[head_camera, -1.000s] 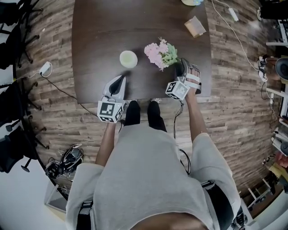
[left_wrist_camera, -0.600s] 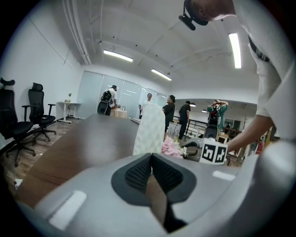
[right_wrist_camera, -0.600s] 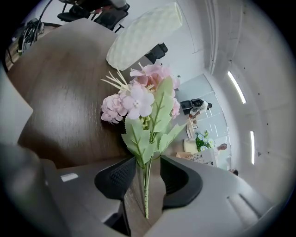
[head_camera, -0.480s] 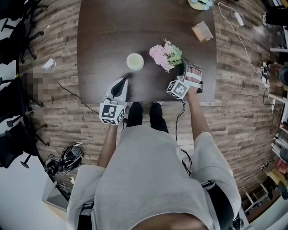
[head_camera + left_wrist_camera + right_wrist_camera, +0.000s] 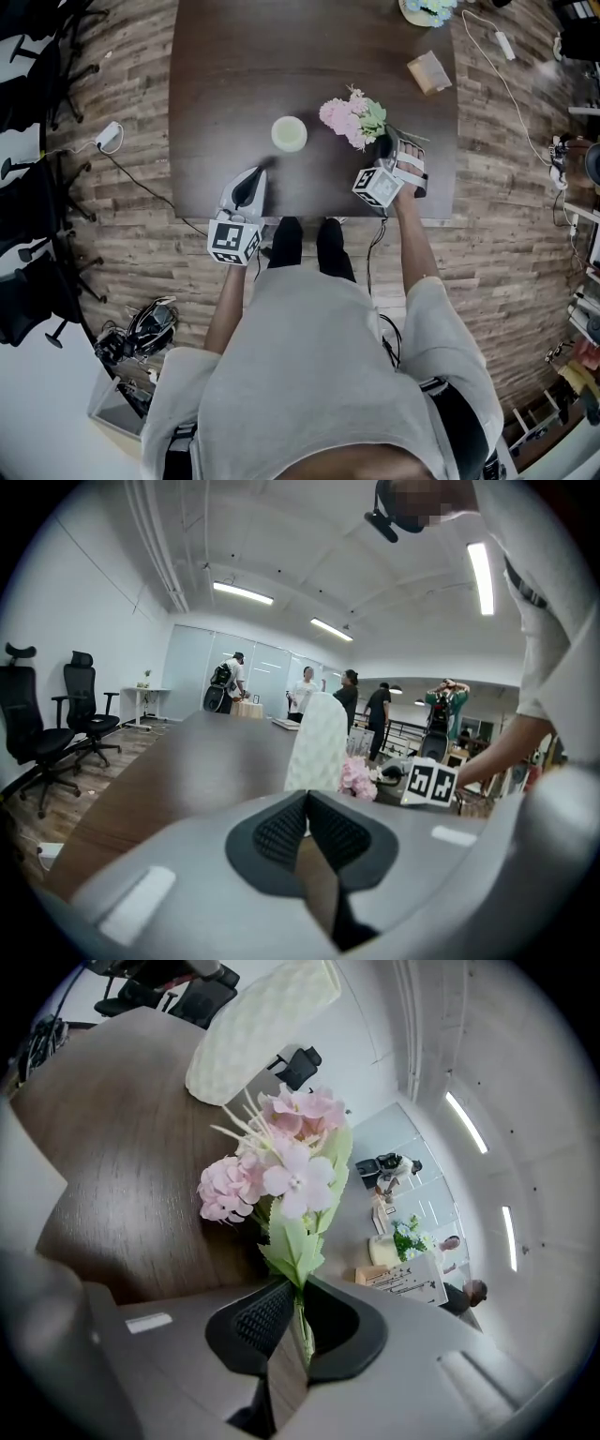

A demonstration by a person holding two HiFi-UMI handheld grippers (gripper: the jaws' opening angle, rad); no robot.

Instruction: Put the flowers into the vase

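Observation:
A pale ribbed vase [image 5: 289, 133] stands upright on the dark wooden table [image 5: 225, 75]; it also shows in the left gripper view as the vase [image 5: 319, 742]. To its right lies a bunch of pink flowers [image 5: 354, 119] with green leaves. My right gripper [image 5: 382, 145] is at the bunch's stem end. In the right gripper view its jaws are closing and the pads press the green stem of the flowers [image 5: 281, 1171] at my right gripper [image 5: 300, 1302]. My left gripper [image 5: 255, 174] rests near the table's front edge, below the vase, shut and empty [image 5: 307, 797].
A tan box [image 5: 429, 72] and a potted plant [image 5: 429, 9] sit at the table's far right. A white adapter with a cable [image 5: 111, 136] lies on the floor at left, near office chairs [image 5: 28, 84]. People stand far behind the table [image 5: 375, 705].
My right gripper's jaws have come together round the flower stem after edging a little toward the bunch. The left gripper has barely shifted.

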